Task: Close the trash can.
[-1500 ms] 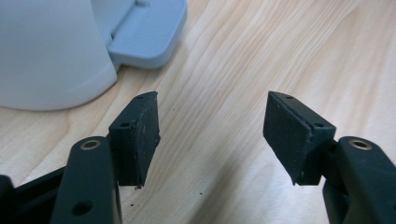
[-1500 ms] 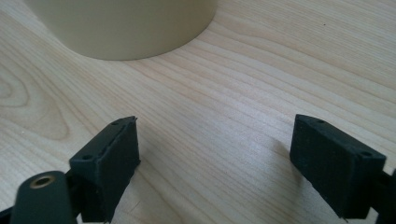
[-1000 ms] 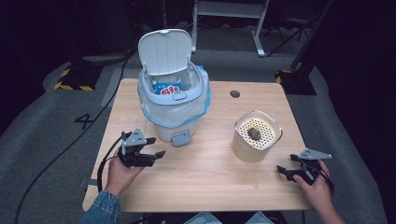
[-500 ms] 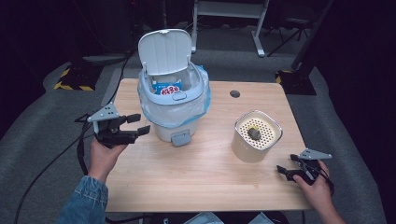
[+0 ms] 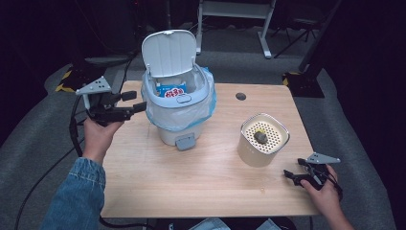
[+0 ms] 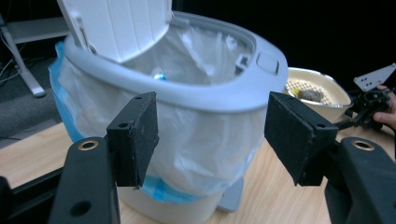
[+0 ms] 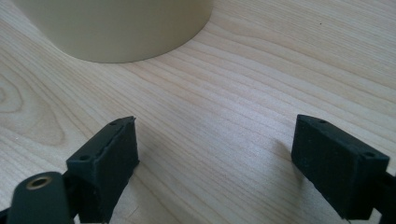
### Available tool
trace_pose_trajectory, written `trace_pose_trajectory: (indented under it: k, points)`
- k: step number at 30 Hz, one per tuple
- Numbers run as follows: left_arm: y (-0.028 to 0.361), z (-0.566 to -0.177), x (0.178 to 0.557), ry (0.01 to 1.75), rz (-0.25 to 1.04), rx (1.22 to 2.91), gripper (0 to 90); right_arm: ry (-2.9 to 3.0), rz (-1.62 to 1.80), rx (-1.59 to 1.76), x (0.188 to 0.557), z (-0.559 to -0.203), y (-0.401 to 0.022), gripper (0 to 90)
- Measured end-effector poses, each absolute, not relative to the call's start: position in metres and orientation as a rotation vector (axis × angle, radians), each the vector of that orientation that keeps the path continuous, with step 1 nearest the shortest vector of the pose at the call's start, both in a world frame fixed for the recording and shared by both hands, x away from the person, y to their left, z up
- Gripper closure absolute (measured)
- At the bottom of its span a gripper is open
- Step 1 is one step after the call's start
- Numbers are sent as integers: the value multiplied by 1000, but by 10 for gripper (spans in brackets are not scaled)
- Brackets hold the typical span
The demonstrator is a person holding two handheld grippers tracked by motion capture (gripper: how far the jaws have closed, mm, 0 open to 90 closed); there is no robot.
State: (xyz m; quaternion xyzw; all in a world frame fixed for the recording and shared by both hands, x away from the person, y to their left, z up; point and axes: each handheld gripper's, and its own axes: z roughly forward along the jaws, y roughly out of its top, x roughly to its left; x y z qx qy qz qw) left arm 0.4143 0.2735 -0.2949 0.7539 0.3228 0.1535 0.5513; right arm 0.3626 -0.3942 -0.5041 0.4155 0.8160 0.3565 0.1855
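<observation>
moved: left gripper (image 5: 125, 106) up from the table (image 5: 201, 187) to bin-rim height | bin (image 5: 178, 103) just right of it, lid up, jaws wide | right gripper (image 5: 293, 176) parked wide apart beside cream strainer pot (image 5: 262, 146) | left nearer the bin

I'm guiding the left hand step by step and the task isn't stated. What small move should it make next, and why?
Probably ease the left gripper forward toward the bin. It is raised beside the bin's left side, open and empty, and in its own view the fingers frame the bagged rim without touching it. The lid is already up. The right gripper rests open on the table.
</observation>
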Motion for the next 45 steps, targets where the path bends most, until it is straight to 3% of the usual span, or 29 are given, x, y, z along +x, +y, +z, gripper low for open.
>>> trace_pose_trajectory:
  k: [24, 45]
  points:
    - [279, -243, 485, 783, 393, 1632, 345, 2298, 1004, 1171, 363, -504, -394, 148]
    - [269, -242, 521, 841, 380, 1654, 351, 2299, 1004, 1172, 363, -504, -394, 148]
